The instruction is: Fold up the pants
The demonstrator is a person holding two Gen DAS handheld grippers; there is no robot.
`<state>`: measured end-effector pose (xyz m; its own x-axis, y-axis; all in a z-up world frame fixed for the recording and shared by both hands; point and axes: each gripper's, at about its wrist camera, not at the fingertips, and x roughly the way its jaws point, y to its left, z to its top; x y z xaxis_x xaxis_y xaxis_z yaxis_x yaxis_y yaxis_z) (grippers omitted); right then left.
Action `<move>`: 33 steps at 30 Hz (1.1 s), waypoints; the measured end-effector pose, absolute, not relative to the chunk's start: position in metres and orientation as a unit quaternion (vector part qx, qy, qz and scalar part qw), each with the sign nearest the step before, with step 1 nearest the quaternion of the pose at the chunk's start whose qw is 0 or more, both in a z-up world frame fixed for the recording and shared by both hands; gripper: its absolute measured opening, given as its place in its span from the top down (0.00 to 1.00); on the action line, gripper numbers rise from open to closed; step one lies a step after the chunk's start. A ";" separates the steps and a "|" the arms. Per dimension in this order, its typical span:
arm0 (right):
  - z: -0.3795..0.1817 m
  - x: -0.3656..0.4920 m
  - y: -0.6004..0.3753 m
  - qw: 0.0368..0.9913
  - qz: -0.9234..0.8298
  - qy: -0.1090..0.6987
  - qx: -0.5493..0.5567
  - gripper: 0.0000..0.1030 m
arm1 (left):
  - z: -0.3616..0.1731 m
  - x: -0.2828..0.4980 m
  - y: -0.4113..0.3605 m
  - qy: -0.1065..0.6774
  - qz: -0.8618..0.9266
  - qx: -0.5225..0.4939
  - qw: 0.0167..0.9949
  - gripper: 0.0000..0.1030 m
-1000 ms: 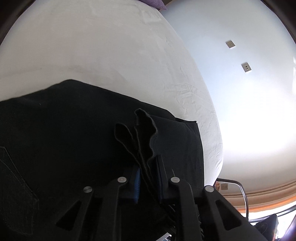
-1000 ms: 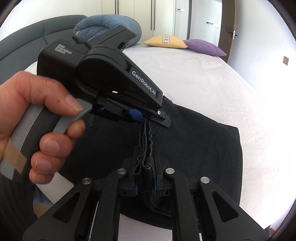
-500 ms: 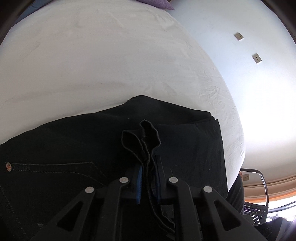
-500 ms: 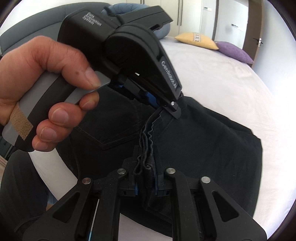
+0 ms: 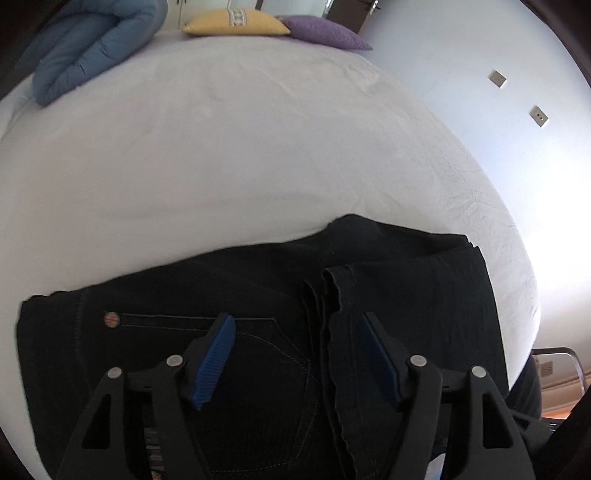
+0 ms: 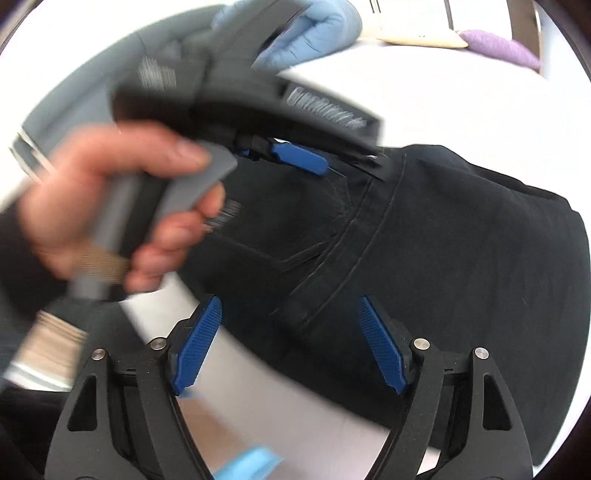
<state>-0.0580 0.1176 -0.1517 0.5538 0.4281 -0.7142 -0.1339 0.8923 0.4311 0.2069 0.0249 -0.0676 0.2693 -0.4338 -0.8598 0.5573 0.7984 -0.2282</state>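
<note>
The black pants (image 5: 406, 314) lie folded on the white bed (image 5: 258, 166), near its front edge, with a back pocket facing up and the hem edges stacked on top beside it.

The left gripper (image 5: 299, 358) points steeply down at the pants. Its jaws are opening, and the 2 blue pads (image 5: 214, 362) stand well apart on both sides of the hem edges without pressing them. In the right wrist view this gripper appears blurred, held by the person's left hand (image 6: 122, 206), whose fingers wrap the grey handle with the thumb on top.

The right gripper (image 6: 291, 343) also tilts down toward the cloth. Its jaws are opening too; a band of the pants lies between the pads, but the pads do not touch it.

At the far side of the bed rest a blue blanket (image 5: 92, 44), a yellow pillow (image 5: 236, 24) and a purple pillow (image 5: 325, 35).
</note>
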 end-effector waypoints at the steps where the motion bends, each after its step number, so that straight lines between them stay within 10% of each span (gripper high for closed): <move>1: -0.146 -0.067 0.097 0.862 0.165 0.434 0.201 0.26 | -0.060 0.198 0.025 0.503 -0.311 0.065 0.804 0.31; 13: -0.211 -0.031 -0.164 0.756 0.135 0.406 0.496 0.37 | -0.121 0.094 -0.008 0.494 -0.298 0.137 0.805 0.30; 30: -0.193 -0.157 -0.085 0.753 0.207 0.475 0.405 0.38 | -0.113 0.095 0.034 0.494 -0.297 0.016 0.817 0.31; 33: -0.170 -0.150 -0.087 0.777 0.236 0.407 0.419 0.38 | -0.093 0.089 0.082 0.454 -0.262 -0.095 0.846 0.14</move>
